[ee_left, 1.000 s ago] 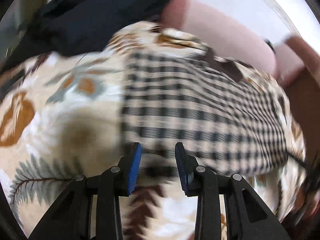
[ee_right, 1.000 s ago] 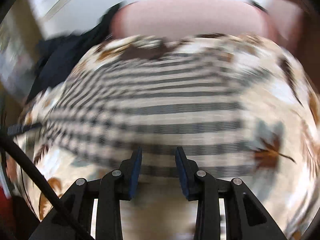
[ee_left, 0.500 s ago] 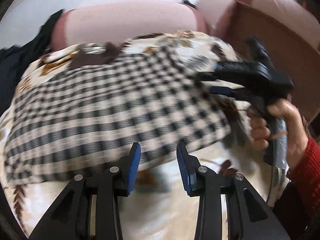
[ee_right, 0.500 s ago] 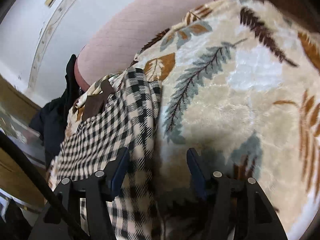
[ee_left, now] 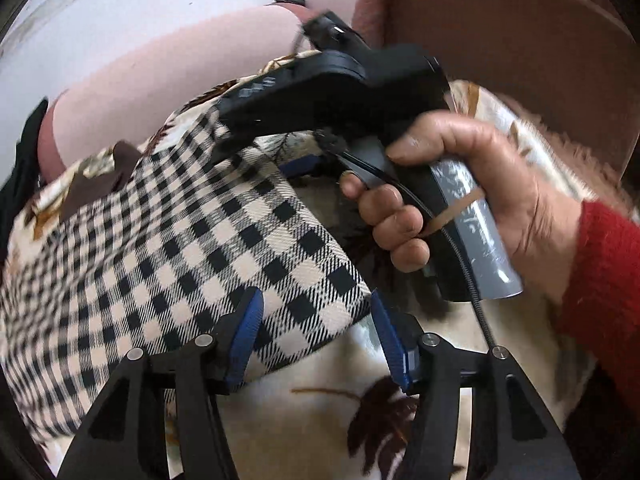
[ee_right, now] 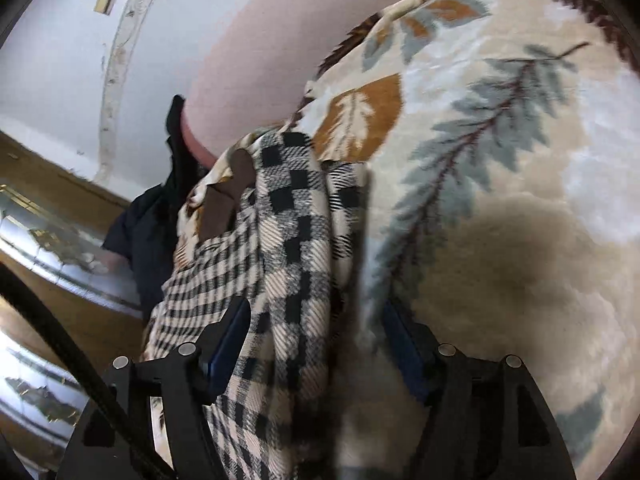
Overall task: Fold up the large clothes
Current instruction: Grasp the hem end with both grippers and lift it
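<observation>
1. Checked cloth [ee_left: 192,240] lies flat on leaf-print blanket [ee_left: 312,432], w/ pink cushion [ee_left: 168,80] behind it.
2. Left gripper [ee_left: 316,340]: fingers apart, just been opening; near corner of cloth sits between them, blue pads not pressing on it. Released.
3. Right gripper [ee_right: 316,344]: fingers wide apart, also just been opening. Cloth edge, several layers thick, runs up between them in right wrist view; left pad [ee_right: 230,344] beside the fabric, right pad over bare blanket. No squeeze visible, so released.
4. Left wrist view also shows right gripper [ee_left: 296,160] from the side, held by a hand [ee_left: 460,200] in a red sleeve [ee_left: 600,280]; its tip reaches over far edge of cloth.
5. Brown patch [ee_right: 224,204] lies at far end of cloth; dark garment [ee_right: 148,232] hangs off blanket edge beyond it.
6. Cable [ee_left: 464,264] runs down from right gripper's handle.
</observation>
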Action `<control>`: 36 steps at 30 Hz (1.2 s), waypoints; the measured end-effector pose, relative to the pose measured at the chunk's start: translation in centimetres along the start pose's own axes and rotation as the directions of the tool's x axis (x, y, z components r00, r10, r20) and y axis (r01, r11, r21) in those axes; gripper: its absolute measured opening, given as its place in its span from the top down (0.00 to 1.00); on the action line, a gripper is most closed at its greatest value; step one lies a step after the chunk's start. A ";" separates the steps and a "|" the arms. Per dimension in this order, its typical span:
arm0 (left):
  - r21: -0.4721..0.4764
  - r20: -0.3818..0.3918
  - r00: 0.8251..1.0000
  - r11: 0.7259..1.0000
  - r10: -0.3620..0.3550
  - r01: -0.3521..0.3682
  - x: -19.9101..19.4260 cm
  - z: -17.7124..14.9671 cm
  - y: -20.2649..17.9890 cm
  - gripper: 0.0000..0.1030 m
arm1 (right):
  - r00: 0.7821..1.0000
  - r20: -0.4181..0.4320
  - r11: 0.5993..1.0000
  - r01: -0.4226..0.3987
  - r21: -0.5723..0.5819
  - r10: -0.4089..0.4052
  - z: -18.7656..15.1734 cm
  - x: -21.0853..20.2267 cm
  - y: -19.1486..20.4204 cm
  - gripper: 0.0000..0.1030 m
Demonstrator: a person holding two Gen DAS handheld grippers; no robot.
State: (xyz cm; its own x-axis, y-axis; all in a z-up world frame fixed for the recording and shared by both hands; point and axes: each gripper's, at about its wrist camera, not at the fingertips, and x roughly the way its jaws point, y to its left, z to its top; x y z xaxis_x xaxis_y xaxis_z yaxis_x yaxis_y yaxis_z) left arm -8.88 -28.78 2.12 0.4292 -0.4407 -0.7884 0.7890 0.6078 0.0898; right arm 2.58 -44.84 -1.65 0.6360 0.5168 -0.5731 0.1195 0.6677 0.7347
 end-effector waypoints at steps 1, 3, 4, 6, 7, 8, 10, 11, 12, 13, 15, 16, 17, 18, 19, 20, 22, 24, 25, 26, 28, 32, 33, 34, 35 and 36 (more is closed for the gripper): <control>0.006 -0.005 1.000 1.000 0.004 -0.004 0.4 0.1 -0.1 0.47 | 1.000 -0.009 1.000 -0.019 -0.016 0.019 0.1 0.3 0.1 0.29; 0.016 -0.018 0.999 1.000 0.027 -0.027 1.5 0.2 -0.5 0.47 | 0.997 -0.037 0.997 -0.067 -0.038 0.065 0.2 1.0 0.5 0.30; 0.022 -0.019 0.999 0.999 0.036 -0.035 1.4 0.0 -0.6 0.47 | 0.996 -0.048 0.996 -0.079 -0.046 0.077 0.2 1.5 0.8 0.31; 0.051 -0.026 0.996 0.995 0.083 -0.082 2.3 0.1 -1.2 0.47 | 0.995 -0.074 0.993 -0.072 -0.092 0.066 0.1 2.7 1.6 0.31; 0.067 -0.027 0.994 0.992 0.105 -0.103 2.6 0.1 -1.6 0.47 | 0.995 -0.078 0.992 -0.064 -0.111 0.055 0.0 3.0 2.0 0.35; 0.090 -0.021 0.990 0.986 0.140 -0.137 2.9 0.1 -2.0 0.49 | 0.995 -0.082 0.991 -0.057 -0.119 0.048 -0.1 3.3 2.2 0.45; 0.106 -0.019 0.984 0.979 0.178 -0.175 3.2 0.2 -2.3 0.63 | 0.994 -0.098 0.994 -0.062 -0.094 0.053 -0.1 3.7 1.7 0.69; 0.098 -0.024 0.983 0.979 0.183 -0.180 3.3 0.4 -2.3 0.81 | 0.994 -0.099 0.995 -0.064 -0.074 0.057 -0.1 3.8 1.3 0.78; 0.074 -0.036 0.982 0.981 0.184 -0.181 3.3 0.6 -2.2 0.89 | 0.993 -0.100 0.996 -0.068 -0.062 0.062 0.0 3.7 1.0 0.81; 0.056 -0.042 0.983 0.983 0.180 -0.177 3.2 0.9 -2.1 0.89 | 0.993 -0.096 0.997 -0.066 -0.050 0.061 0.1 3.5 0.9 0.85; 0.009 -0.050 0.984 0.986 0.170 -0.169 2.9 1.4 -1.6 0.92 | 0.995 -0.088 0.998 -0.049 -0.037 0.045 0.1 3.0 1.3 0.87; -0.007 -0.053 0.985 0.986 0.166 -0.167 2.7 1.6 -1.5 0.92 | 0.996 -0.081 0.998 -0.043 -0.042 0.039 0.1 2.7 1.6 0.88; -0.020 -0.052 0.985 0.986 0.164 -0.165 2.6 1.7 -1.3 0.93 | 0.997 -0.075 0.998 -0.040 -0.050 0.036 0.1 2.5 2.0 0.88; -0.037 -0.048 0.986 0.986 0.158 -0.160 2.2 1.9 -1.3 0.93 | 0.997 -0.070 0.997 -0.042 -0.057 0.038 0.1 2.0 2.2 0.89; -0.052 -0.041 0.988 0.987 0.150 -0.152 1.8 2.1 -1.3 0.93 | 0.997 -0.063 0.997 -0.047 -0.064 0.043 0.2 1.4 2.5 0.89; -0.069 -0.033 0.990 0.988 0.138 -0.140 1.3 2.3 -1.3 0.94 | 0.997 -0.056 0.996 -0.052 -0.066 0.049 0.3 0.7 2.4 0.89; -0.107 -0.017 0.995 0.989 0.100 -0.102 0.4 2.8 -1.5 0.94 | 0.998 -0.038 0.996 -0.061 -0.069 0.058 0.3 -0.9 2.5 0.90; -0.140 -0.005 0.999 0.989 0.054 -0.054 -0.5 3.2 -1.9 0.94 | 0.999 -0.018 0.996 -0.052 -0.074 0.051 0.3 -2.7 2.2 0.90; -0.151 0.002 1.000 0.988 0.029 -0.029 -0.8 3.5 -2.0 0.94 | 0.999 -0.009 0.996 -0.048 -0.073 0.048 0.3 -3.5 2.0 0.90; -0.161 0.009 1.000 0.987 0.003 -0.001 -1.0 3.8 -2.3 0.94 | 0.999 0.001 0.997 -0.042 -0.069 0.043 0.2 -4.3 1.6 0.90; -0.172 0.013 0.999 0.985 -0.029 0.031 -1.0 4.0 -2.7 0.94 | 1.000 0.013 0.998 -0.024 -0.054 0.025 0.0 -5.3 0.7 0.90; -0.172 0.007 0.999 0.984 -0.040 0.040 -0.7 3.4 -2.1 0.94 | 1.000 -0.002 1.000 0.018 -0.025 -0.018 -0.6 -5.1 -0.1 0.89; -0.184 0.010 0.999 0.982 -0.043 0.044 -0.6 3.4 -1.3 0.94 | 1.000 -0.003 0.999 0.031 -0.030 -0.031 -0.6 -4.9 0.2 0.89; -0.200 0.017 0.999 0.979 -0.047 0.049 -0.8 3.4 -0.5 0.94 | 0.999 0.000 0.999 0.033 -0.029 -0.033 -0.6 -4.8 0.5 0.90; -0.227 0.030 0.998 0.972 -0.055 0.060 -1.3 3.3 0.6 0.94 | 1.000 0.005 0.999 0.030 -0.023 -0.030 -0.5 -4.9 0.7 0.90; -0.242 0.038 0.998 0.968 -0.059 0.067 -1.5 3.3 1.6 0.94 | 1.000 0.011 1.000 0.026 -0.017 -0.026 -0.4 -4.8 1.0 0.90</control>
State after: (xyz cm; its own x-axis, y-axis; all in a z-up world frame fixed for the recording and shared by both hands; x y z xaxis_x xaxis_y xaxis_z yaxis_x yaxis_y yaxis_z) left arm -6.76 -29.32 5.44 0.3981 -0.5005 -0.7688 0.6857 0.7191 -0.1131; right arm -0.71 -46.43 1.71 0.6408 0.4936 -0.5880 0.1230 0.6900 0.7133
